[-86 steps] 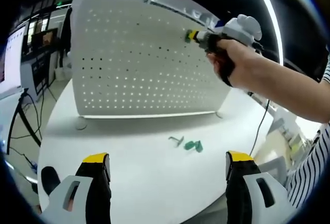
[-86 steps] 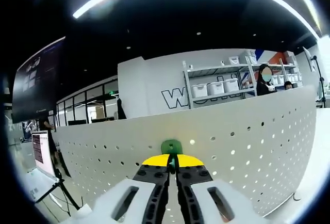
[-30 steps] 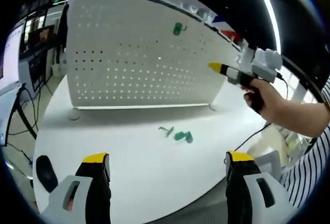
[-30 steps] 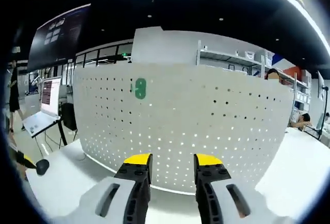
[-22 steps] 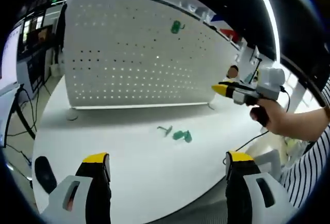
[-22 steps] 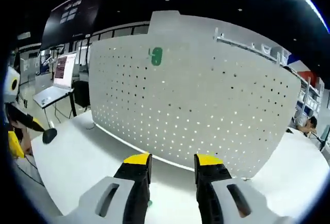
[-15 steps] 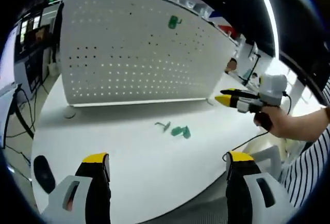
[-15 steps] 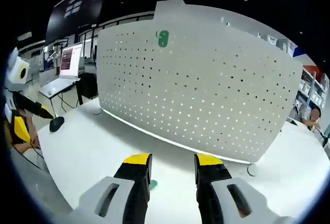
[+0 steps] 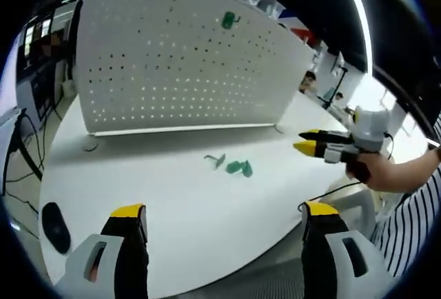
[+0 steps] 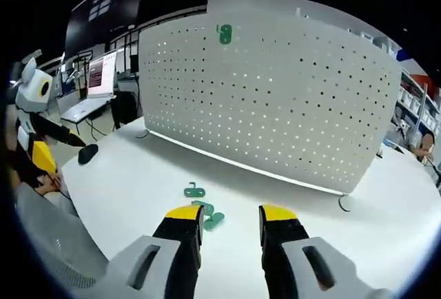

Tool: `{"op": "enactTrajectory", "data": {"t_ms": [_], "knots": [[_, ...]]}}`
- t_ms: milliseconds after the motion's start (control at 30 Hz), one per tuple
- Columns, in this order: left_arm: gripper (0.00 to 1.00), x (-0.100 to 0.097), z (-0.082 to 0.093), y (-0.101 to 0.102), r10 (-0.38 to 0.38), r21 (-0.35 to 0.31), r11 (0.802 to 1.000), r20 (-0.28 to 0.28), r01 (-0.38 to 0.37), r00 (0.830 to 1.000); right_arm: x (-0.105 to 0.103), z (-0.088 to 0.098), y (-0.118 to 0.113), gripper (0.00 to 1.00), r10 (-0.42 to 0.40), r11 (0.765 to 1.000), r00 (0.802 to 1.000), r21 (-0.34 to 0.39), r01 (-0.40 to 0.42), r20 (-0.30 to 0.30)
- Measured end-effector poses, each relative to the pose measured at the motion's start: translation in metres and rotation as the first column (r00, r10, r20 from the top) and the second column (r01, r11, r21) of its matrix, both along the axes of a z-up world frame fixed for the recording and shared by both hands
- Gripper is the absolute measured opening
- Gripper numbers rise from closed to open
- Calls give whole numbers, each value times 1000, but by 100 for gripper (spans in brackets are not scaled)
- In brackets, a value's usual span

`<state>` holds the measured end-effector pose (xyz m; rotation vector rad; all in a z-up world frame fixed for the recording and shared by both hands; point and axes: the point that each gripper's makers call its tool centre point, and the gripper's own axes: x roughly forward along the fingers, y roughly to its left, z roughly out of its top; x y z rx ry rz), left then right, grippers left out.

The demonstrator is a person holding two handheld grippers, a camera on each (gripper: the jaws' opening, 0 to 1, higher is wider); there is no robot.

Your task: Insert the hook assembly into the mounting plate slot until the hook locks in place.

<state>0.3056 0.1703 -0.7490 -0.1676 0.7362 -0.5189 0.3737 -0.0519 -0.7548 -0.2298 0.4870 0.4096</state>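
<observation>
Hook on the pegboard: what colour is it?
The hook is green, hanging near the top of the white pegboard; it shows best in the right gripper view.

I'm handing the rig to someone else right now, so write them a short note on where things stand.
Left claw: open, empty, low over the white table.
Right claw: open, empty, above the loose green hooks on the table; it also shows at the right of the left gripper view.
One green hook hangs high on the white pegboard, which stands upright at the back of the table.
Done: that hook is mounted, though whether it is locked cannot be told from here.
Left: the loose hooks are not yet picked up or inserted.
</observation>
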Motion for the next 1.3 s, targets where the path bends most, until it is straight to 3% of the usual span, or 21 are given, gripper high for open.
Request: {"op": "enactTrajectory", "data": {"t_ms": [400,900,1167,1300], "knots": [[94,-5,-8,0,0,3,1000,-29,0,1000,-23,-24,20,27,89,996,995,-29,-90,-47],[94,-5,-17,6,13,17,1000,-58,-12,998,1,-51,31,23,177,980,978,-70,-186,-113],[94,-7,-29,10,3,61,998,-90,2,996,10,-75,34,22,225,966,953,-81,-245,-204],[93,-7,-31,11,15,41,999,-104,-11,994,17,-91,31,19,220,962,942,-101,-253,-254]]}}
